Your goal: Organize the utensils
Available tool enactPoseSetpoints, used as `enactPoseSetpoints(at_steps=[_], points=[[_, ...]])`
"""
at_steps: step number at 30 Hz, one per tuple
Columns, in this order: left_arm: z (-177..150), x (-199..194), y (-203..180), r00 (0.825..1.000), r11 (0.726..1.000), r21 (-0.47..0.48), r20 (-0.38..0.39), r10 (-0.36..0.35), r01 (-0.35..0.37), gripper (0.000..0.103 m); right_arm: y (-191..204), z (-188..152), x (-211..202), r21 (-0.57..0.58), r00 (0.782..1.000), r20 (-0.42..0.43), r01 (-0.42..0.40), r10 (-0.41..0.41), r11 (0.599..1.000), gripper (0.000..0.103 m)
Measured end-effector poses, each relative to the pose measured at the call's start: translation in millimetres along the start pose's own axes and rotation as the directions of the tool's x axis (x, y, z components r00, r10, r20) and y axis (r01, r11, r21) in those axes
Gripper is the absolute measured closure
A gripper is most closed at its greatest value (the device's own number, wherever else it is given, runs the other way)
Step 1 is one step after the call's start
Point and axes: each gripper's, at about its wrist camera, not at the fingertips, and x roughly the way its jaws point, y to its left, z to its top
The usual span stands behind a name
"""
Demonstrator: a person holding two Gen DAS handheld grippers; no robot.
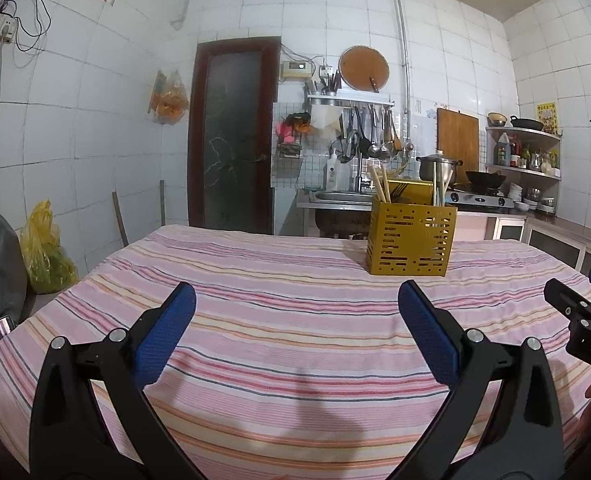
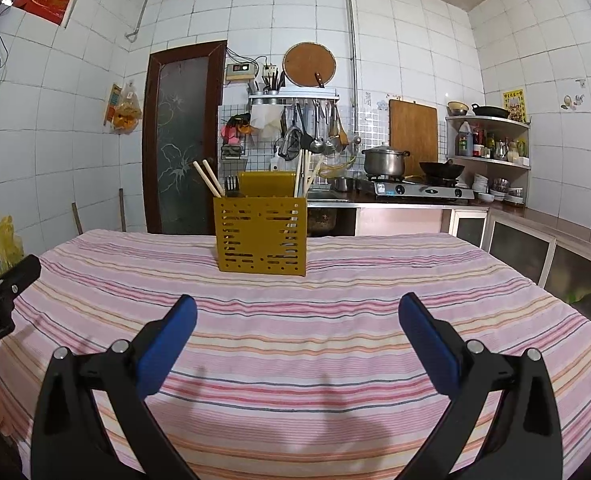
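A yellow perforated utensil holder (image 1: 411,240) stands upright on the striped tablecloth (image 1: 279,320), far from both grippers; it also shows in the right wrist view (image 2: 261,236). Wooden chopsticks (image 1: 379,184) lean out of its left side, light utensil handles (image 1: 439,184) stand in its right side, and dark fork tips (image 2: 231,185) show between. My left gripper (image 1: 295,300) is open and empty, low over the cloth. My right gripper (image 2: 297,312) is open and empty, also low over the cloth. Each gripper's body shows at the edge of the other's view.
Behind the table are a sink with hanging ladles (image 2: 315,132), a gas stove with a pot (image 2: 383,160) and wok (image 2: 441,169), corner shelves with bottles (image 2: 487,140), and a dark door (image 2: 179,140). A yellow bag (image 1: 47,248) sits on the floor at the left.
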Motion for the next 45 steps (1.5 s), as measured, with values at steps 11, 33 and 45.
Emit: enactPoseSetpoints(at_steps=[11, 33, 45], points=[[-1.5, -0.6, 5.4, 1.000, 1.000, -0.019, -0.005, 0.013, -0.014, 0.005, -0.9, -0.3, -1.6, -0.004, 1.000, 0.004, 0.000, 0.000, 1.000, 0.004], [-1.2, -4.4, 1.5, 1.000, 1.000, 0.014, 0.019, -0.002, 0.002, 0.005, -1.2, 0.9, -3.1, -0.005, 1.000, 0.011, 0.003, -0.003, 1.000, 0.004], [-1.5, -5.7, 0.1, 1.000, 1.000, 0.014, 0.021, -0.002, 0.002, 0.005, -1.2, 0.6, -3.0, -0.005, 1.000, 0.011, 0.003, -0.003, 1.000, 0.004]])
